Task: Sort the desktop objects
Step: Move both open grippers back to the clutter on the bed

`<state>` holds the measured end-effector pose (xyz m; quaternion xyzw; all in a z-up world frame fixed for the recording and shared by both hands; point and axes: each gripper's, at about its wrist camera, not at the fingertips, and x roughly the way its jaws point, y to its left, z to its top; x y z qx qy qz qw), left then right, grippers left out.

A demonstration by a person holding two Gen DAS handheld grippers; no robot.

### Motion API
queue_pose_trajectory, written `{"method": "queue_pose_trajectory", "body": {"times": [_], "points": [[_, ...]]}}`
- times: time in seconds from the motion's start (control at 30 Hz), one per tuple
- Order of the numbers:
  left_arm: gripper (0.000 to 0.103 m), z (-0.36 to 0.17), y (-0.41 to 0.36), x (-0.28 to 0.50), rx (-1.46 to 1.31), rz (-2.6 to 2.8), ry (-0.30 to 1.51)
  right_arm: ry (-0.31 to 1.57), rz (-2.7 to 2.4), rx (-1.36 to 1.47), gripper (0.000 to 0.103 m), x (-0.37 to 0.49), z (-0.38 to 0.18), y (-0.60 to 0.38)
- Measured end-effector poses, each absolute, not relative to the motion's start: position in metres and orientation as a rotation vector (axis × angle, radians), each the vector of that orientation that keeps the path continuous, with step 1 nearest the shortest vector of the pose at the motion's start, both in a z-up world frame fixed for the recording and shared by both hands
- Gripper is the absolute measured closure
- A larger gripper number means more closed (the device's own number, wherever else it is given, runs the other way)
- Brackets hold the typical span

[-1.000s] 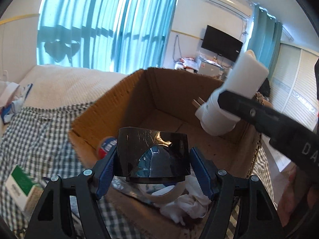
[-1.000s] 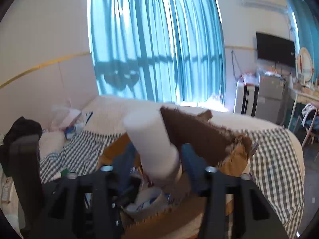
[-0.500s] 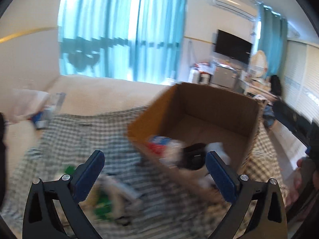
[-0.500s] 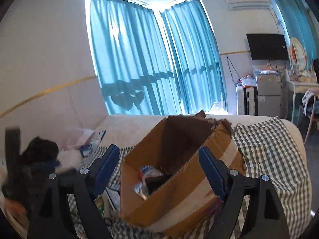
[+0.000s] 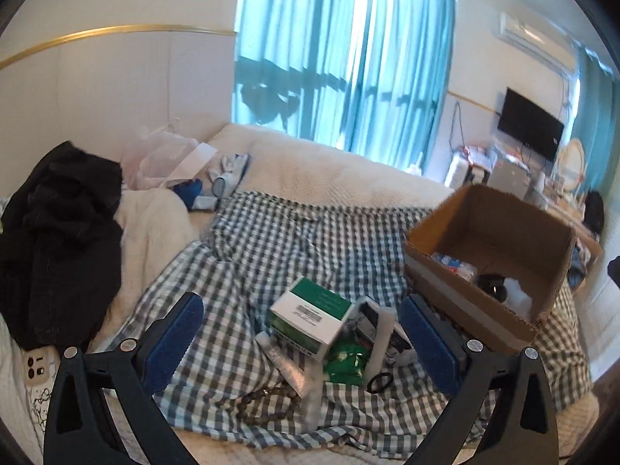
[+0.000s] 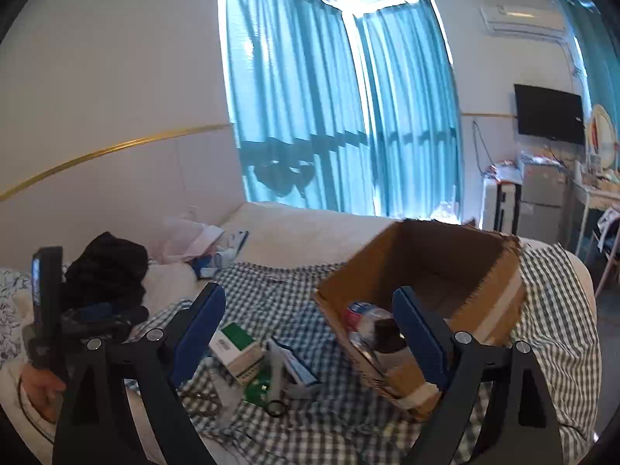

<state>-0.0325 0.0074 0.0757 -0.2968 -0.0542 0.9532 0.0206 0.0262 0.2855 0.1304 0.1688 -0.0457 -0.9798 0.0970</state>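
Cardboard box: stiff, light, open-topped, on the checked cloth at right, already holding a dark bottle. Green-and-white carton: light, rigid, lying just left of the box; take it across its short sides. Silver tube: soft, slippery; pinch mid-body. Black ring: small, fiddly. Your left gripper hangs tilted down over the pile, fingers spread wide, empty; right gripper, jaws just opening, also empty.

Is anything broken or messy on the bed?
The box looks battered: its far rim is torn and ragged. The green carton sits tilted on a jumbled pile, and the checked cloth is rumpled.
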Motion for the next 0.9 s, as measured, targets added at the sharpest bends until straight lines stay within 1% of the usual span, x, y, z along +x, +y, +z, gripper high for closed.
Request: {"method": "queue_pose_trajectory", "body": {"times": [0.13,0.3,0.4,0.6,0.7,0.83,0.9], "points": [[0.0,0.05,-0.018,-0.023,-0.969,2.963,-0.263,-0.054,-2.865,0.511,0.014,0.031,0.112,0.26],[0.0,-0.001,-0.032,-0.023,-1.042,3.028,-0.228,0.006,-2.812,0.602,0.014,0.014,0.065,0.243],[0.0,-0.018,-0.029,-0.038,-1.074,3.019,-0.214,0.009,-2.779,0.656,0.014,-0.002,0.037,0.238],[0.0,-0.033,0.004,-0.065,-1.005,2.991,-0.143,0.057,-2.706,0.725,0.015,-0.035,-0.006,0.227],[0.0,-0.044,0.023,-0.082,-0.99,2.872,-0.13,0.035,-2.653,0.778,0.015,-0.053,-0.027,0.227],[0.0,-0.059,0.038,-0.102,-0.984,2.806,0.016,0.036,-2.618,0.837,0.015,-0.072,-0.053,0.226],[0.0,-0.066,0.038,-0.11,-0.988,2.818,0.04,0.032,-2.609,0.869,0.016,-0.083,-0.064,0.226]]}}
